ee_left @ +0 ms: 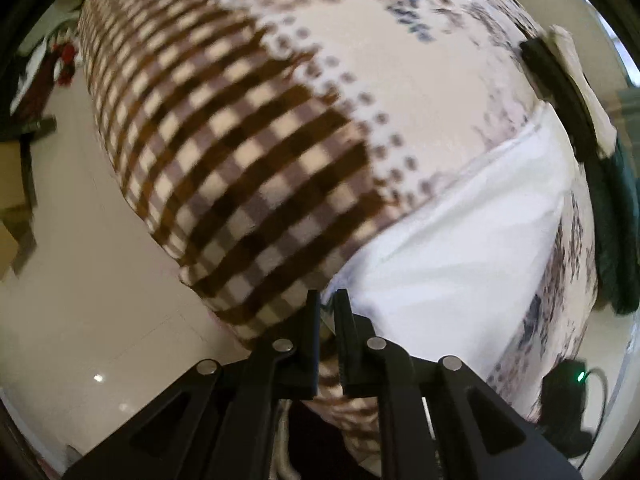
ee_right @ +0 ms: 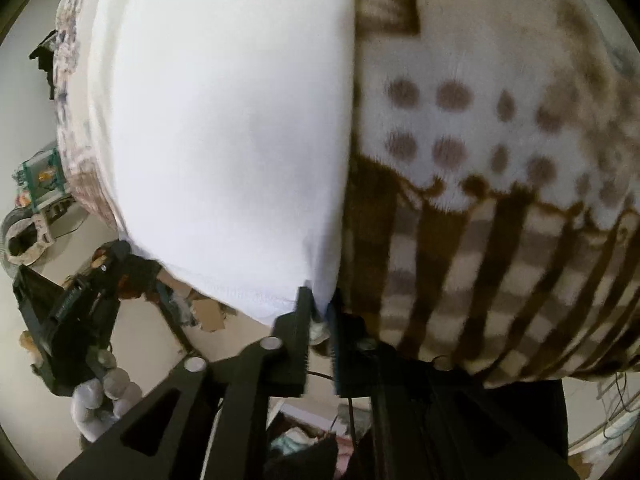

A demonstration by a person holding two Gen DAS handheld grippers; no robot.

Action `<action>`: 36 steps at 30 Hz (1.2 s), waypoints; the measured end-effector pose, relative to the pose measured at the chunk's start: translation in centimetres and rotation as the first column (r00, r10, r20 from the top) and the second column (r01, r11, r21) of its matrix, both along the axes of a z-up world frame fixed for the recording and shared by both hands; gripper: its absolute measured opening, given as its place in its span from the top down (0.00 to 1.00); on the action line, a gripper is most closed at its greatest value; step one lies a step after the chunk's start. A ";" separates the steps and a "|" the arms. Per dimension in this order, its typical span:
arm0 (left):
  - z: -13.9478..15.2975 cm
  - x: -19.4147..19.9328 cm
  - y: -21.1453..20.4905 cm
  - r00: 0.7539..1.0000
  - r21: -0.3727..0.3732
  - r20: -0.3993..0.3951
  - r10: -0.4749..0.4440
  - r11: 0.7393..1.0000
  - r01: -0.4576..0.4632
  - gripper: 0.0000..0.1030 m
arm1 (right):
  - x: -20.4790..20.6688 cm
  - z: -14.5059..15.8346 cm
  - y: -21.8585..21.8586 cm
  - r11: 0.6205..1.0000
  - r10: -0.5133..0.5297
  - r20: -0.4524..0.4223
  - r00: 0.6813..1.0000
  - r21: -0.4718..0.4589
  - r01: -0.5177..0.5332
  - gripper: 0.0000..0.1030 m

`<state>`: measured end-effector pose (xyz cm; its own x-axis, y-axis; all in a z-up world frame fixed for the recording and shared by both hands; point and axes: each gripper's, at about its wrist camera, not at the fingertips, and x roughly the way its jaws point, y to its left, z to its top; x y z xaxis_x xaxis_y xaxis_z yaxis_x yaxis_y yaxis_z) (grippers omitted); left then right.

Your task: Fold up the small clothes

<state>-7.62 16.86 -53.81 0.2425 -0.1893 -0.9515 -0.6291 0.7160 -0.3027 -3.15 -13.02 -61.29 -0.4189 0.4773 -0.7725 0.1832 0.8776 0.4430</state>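
Observation:
A white garment (ee_left: 452, 236) lies spread on a checked and dotted blanket (ee_left: 248, 148). My left gripper (ee_left: 327, 300) is shut on the garment's near corner at the blanket's edge. In the right wrist view the white garment (ee_right: 224, 120) fills the left half, over the same blanket (ee_right: 500, 200). My right gripper (ee_right: 318, 300) is shut on the garment's hemmed corner, which is lifted off the blanket's edge. The other hand-held gripper (ee_right: 104, 276), held by a gloved hand (ee_right: 100, 400), shows at the lower left.
The blanket covers a raised surface above a pale glossy floor (ee_left: 80, 280). A dark folded cloth with a white piece (ee_left: 576, 92) lies at the blanket's far right. A black device with a green light (ee_left: 576, 380) sits low right. Clutter and boxes (ee_right: 36, 184) stand on the floor.

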 end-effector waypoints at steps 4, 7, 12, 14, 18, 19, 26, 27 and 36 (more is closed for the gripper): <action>4.1 3.5 -0.5 0.996 -0.009 0.078 -0.049 0.999 0.050 0.44 | 3.1 3.4 -2.3 0.999 -0.043 0.091 0.995 0.038 0.040 0.43; 6.6 9.4 -1.1 0.980 -0.030 0.174 -0.094 0.994 0.101 0.40 | 7.3 5.7 -4.5 0.993 -0.110 0.160 0.981 0.051 0.103 0.43; 6.9 23.8 -3.3 0.937 -0.040 0.283 -0.204 0.974 0.224 0.40 | 17.4 6.8 -8.8 0.959 -0.281 0.252 0.926 0.051 0.278 0.43; 6.0 29.6 -4.4 0.919 -0.051 0.305 -0.249 0.960 0.276 0.40 | 21.5 6.8 -10.1 0.949 -0.310 0.310 0.899 0.045 0.312 0.43; 3.0 41.2 -7.8 0.866 -0.097 0.355 -0.352 0.907 0.409 0.40 | 31.4 5.1 -13.1 0.921 -0.376 0.375 0.847 0.054 0.385 0.43; 2.1 43.4 -8.5 0.857 -0.111 0.359 -0.370 0.894 0.433 0.40 | 33.8 4.6 -13.6 0.908 -0.409 0.377 0.831 0.077 0.412 0.43; -2.7 54.2 -14.7 0.783 -0.072 0.326 -0.529 0.812 0.579 0.43 | 44.8 1.3 -15.1 0.849 -0.523 0.357 0.774 0.136 0.511 0.43; -2.7 54.8 -15.6 0.762 -0.045 0.332 -0.556 0.797 0.602 0.46 | 45.8 0.8 -15.1 0.841 -0.538 0.348 0.768 0.150 0.520 0.43; -3.6 56.2 -13.9 0.758 -0.042 0.339 -0.557 0.796 0.603 0.94 | 48.0 1.6 -13.9 0.855 -0.494 0.457 0.739 0.105 0.507 0.99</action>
<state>48.58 2.95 -57.43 0.3044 -0.5109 -0.8040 0.0296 0.8487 -0.5281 44.85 -26.91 -59.66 0.2746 0.4960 -0.8238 0.3842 0.7287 0.5669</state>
